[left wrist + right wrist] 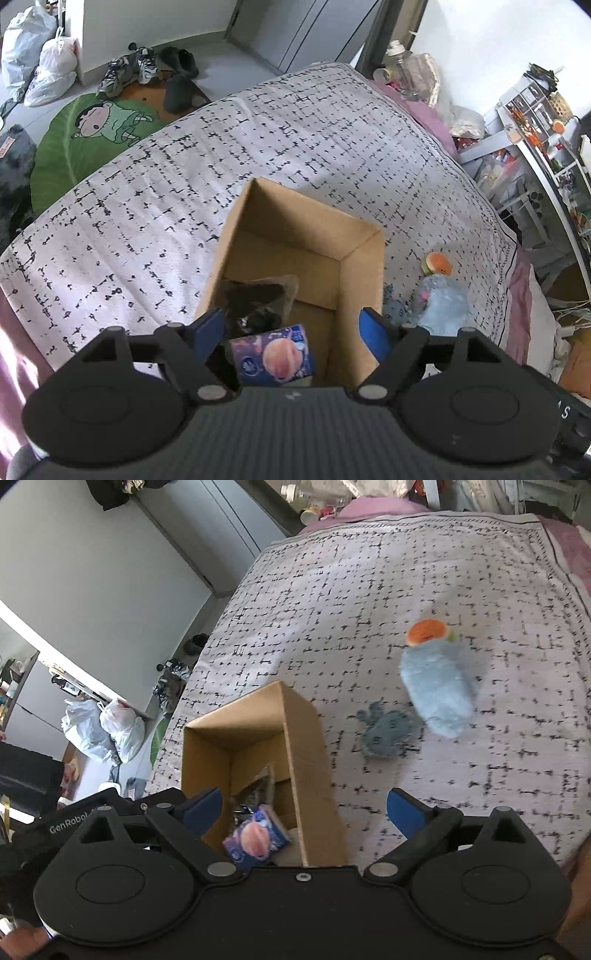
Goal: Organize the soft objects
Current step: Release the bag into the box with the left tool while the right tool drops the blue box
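Both grippers tilt steeply down over a cardboard box (360,280) that stands on a bed's patterned blanket (184,177). The left gripper (295,332) hangs above the box's open top, jaws apart and empty, with a peach-printed tissue pack (273,356) lying loose inside the box below, beside a dark bundle (255,299). The right gripper (304,810) straddles the box's right wall, jaws spread wide, gripping nothing. On the blanket right of the box lie a light blue plush (439,690), an orange watermelon-slice toy (426,631) touching it, and a small grey-blue plush (384,734).
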Demonstrator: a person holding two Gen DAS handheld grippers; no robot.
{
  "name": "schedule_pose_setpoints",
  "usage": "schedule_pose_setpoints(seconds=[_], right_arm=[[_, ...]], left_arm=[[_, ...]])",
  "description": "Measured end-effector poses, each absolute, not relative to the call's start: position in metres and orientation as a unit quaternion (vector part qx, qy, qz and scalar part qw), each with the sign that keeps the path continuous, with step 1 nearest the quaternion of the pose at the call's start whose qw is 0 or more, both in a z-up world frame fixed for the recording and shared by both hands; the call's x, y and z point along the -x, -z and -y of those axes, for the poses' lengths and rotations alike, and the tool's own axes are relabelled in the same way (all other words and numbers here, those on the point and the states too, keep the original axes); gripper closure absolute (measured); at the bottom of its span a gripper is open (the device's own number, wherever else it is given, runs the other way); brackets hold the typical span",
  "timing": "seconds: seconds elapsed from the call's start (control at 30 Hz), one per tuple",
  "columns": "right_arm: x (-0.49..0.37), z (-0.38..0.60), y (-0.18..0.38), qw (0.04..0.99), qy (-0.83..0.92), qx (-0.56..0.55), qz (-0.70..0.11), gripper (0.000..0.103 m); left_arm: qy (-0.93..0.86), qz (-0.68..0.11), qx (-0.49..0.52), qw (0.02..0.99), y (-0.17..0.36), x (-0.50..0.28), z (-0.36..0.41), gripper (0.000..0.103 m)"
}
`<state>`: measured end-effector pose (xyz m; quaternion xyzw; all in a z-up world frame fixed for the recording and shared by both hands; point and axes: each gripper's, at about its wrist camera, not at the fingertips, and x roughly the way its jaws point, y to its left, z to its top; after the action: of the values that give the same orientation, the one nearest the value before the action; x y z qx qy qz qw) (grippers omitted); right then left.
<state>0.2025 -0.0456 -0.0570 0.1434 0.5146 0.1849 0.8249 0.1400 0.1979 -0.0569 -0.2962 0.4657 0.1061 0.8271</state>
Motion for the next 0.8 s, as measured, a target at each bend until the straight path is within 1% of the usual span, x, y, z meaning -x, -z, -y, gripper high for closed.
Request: schedule_pose_setpoints(seconds=[0.1,0.33,0.47,0.67,0.73,0.8], right_arm=[[-0.201,0.057,0.054,0.83,-0.179,-0.145,-0.508,0.002],[-0.2,0.085,0.051,0.836,-0.177,-0.146,-0.498,0.0],[-0.202,0.101,0.053,0.839,-0.172,-0.153,-0.493,0.0],[-0.205,0.125,0.055,0.843,-0.173,-0.161,-0.483,0.0],[-0.207,0.133,0.056,0.844,-0.172,-0.162,-0.482,0.0],[-0.209,0.141,0.059,0.843,-0.171,-0.162,-0.484,0.0]], left_arm=[[-0.102,-0.468,0.291,0.828,0.055,-0.141,-0.187,0.024],[-0.09,-0.467,0.277,0.835,0.049,-0.144,-0.162,0.023],[-0.093,-0.47,0.265,0.837,0.045,-0.147,-0.148,0.017],[-0.094,-0.472,0.249,0.841,0.042,-0.151,-0.13,0.016],[-0.096,-0.47,0.241,0.844,0.041,-0.154,-0.124,0.011],[-0.097,-0.468,0.237,0.846,0.04,-0.156,-0.119,0.009]])
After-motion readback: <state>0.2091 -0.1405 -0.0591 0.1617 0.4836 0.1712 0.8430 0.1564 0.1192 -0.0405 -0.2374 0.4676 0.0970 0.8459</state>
